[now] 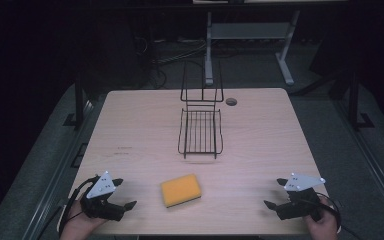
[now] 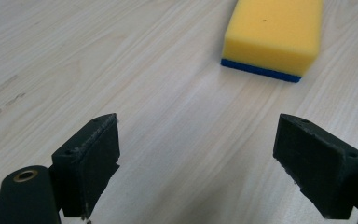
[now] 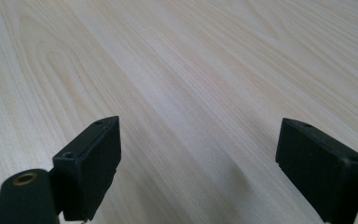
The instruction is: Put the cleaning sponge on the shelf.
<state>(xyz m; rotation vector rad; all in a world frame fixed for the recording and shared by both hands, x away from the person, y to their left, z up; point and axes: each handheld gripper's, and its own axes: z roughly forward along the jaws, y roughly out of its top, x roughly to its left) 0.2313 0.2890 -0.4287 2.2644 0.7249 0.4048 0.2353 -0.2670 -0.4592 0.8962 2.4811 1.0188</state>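
A yellow sponge (image 1: 181, 190) with a blue underside lies flat on the pale wooden table (image 1: 130, 130), near its front edge. Behind it, at the table's middle, stands a black wire rack (image 1: 200, 131). My left gripper (image 1: 124, 193) rests at the front left, open and empty, its jaws pointing right toward the sponge. In the left gripper view the sponge (image 2: 274, 37) lies ahead of the wide-apart jaws of that gripper (image 2: 196, 154), a short way off. My right gripper (image 1: 275, 192) sits at the front right, open, with bare wood between the jaws of this gripper (image 3: 198, 154).
A round cable hole (image 1: 231, 102) is in the table top behind the rack. A grey desk frame (image 1: 250, 35) and cables stand on the dark floor beyond the table. Bare wood stretches on both sides of the rack.
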